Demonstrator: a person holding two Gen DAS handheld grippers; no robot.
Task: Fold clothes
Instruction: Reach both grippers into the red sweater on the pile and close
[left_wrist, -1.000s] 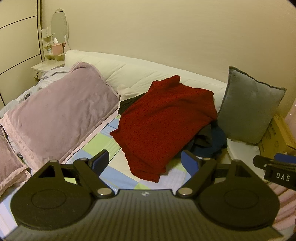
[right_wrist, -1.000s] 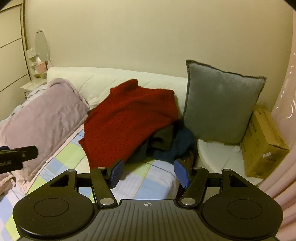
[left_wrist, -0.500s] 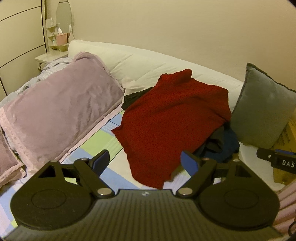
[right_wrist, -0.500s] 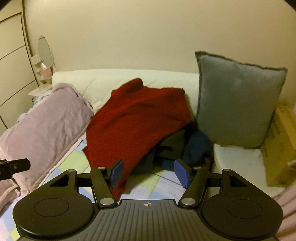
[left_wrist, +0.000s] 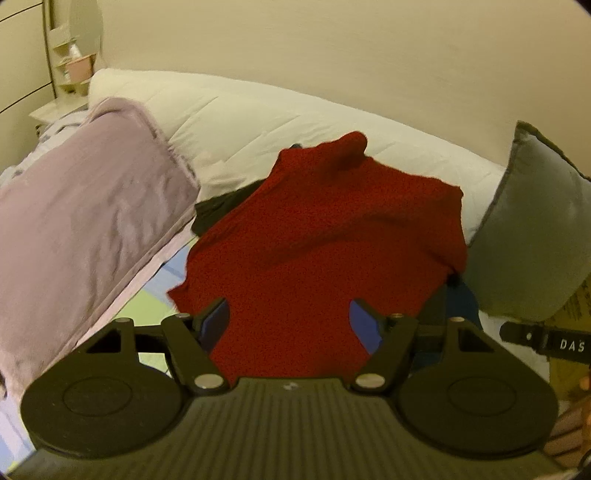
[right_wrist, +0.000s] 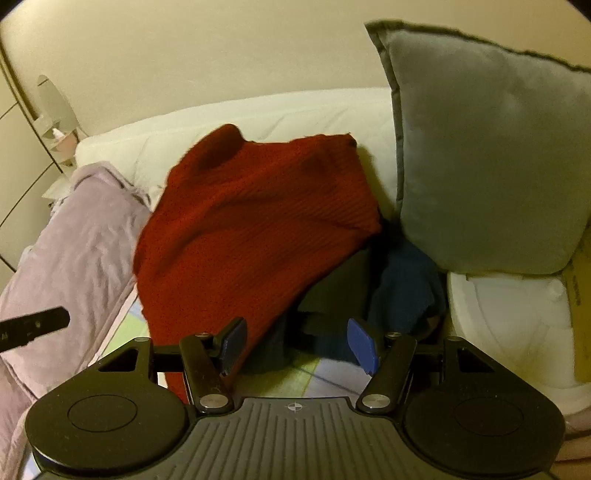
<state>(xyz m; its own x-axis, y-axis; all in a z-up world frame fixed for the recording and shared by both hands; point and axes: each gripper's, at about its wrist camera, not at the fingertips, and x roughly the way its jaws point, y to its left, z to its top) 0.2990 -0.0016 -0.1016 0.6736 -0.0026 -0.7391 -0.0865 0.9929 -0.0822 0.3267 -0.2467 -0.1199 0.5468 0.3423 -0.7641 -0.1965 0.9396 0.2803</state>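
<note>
Both grippers point down at a pile of clothes on a bed. Going left to right, the left gripper (left_wrist: 290, 321) comes first. Its blue pads (left_wrist: 216, 319) stand apart and its jaws are closing, with the near edge of the red sweater (left_wrist: 325, 251) showing between them. The pads do not press the cloth yet, as far as I can tell.

Next, the right gripper (right_wrist: 297, 345) is spread wide and holds nothing. The red edge lies by its left pad, at about nine o'clock from the gap. Dark clothes (right_wrist: 369, 288), one black and one blue, sit straight ahead at twelve o'clock.

In the left view, the sweater is in the middle of the bed, on top of the pile. At nine o'clock from it lies the big purple pillow (left_wrist: 85, 229). At three o'clock stands the gray cushion (left_wrist: 532, 236). Behind it, at twelve o'clock, is the white headboard pad (left_wrist: 236, 125).

I think the job is at its start: reaching to pick up the first thing to fold. Next, each gripper needs to pinch one side of the near edge, then lift the sweater off the pile and lay it flat on the checked sheet (right_wrist: 291, 380).

The sweater's long way runs from six o'clock up to twelve o'clock. Its bumpy top end, maybe the neck, points away toward the headboard pad. Its bottom edge points at the grippers.
</note>
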